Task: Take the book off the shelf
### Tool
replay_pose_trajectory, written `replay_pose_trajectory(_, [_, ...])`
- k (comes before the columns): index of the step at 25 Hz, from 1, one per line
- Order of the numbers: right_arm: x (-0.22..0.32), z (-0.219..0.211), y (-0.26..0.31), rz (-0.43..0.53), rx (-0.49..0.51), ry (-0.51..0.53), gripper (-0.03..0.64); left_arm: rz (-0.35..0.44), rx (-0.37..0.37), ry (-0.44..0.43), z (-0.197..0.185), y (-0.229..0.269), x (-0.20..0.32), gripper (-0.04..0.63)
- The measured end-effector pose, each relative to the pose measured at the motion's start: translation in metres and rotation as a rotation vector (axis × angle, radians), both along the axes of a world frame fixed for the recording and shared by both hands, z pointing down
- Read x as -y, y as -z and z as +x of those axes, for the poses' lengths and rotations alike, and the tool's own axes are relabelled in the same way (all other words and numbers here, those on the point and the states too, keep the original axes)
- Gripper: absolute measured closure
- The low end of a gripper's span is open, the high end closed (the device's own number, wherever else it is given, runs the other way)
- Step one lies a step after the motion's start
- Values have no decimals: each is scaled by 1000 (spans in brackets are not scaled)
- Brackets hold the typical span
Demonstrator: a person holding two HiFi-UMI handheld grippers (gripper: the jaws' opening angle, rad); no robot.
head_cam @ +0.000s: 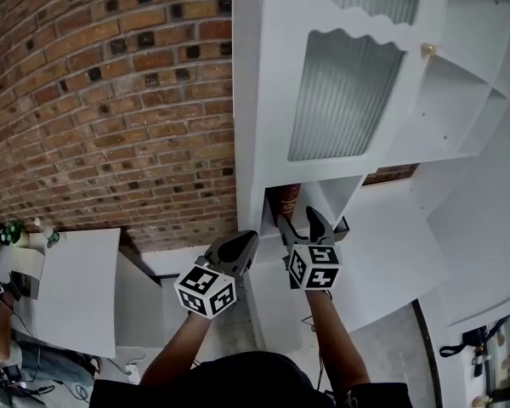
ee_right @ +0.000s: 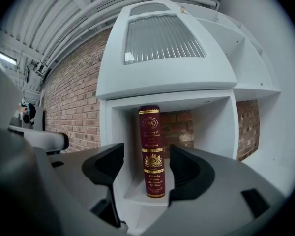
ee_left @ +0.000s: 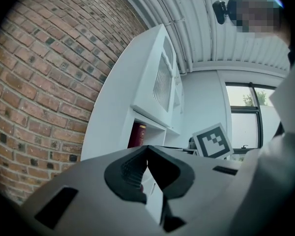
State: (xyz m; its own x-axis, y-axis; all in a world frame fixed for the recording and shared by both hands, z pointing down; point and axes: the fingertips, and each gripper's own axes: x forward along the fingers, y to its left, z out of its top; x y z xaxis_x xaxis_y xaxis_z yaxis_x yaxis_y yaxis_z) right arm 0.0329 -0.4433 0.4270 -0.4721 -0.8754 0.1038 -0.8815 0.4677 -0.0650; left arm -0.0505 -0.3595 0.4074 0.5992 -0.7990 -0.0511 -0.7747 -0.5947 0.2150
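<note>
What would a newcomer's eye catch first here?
The maroon book with gold lettering stands upright and alone in a cubby of the white cabinet. It is framed by the open right tongs, which do not touch it. A red brick wall fills the left of the head view, and the left tongs are shut and empty.

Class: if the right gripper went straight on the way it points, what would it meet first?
Probably the red book, standing upright in the white shelf, lined up with the gap between the right gripper's open jaws; depth is unclear.
</note>
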Motion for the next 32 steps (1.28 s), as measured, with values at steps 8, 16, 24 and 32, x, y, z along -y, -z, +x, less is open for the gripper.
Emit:
replay_pose_trajectory(8, [30, -10, -4, -9, -29, 3, 319, -17, 0, 34, -12, -5, 17, 578])
replay_pose_trajectory(16, [56, -22, -8, -18, -68, -3, 307, -28, 4, 64, -21, -8, 34, 578])
replay_pose_trajectory(24, [75, -31, -15, -29, -91, 0, 307, -39, -5, 85, -31, -12, 44, 578])
replay_pose_trajectory(32, [93, -33, -22, -37, -76, -17, 307, -58, -12, 121, -47, -18, 49, 578])
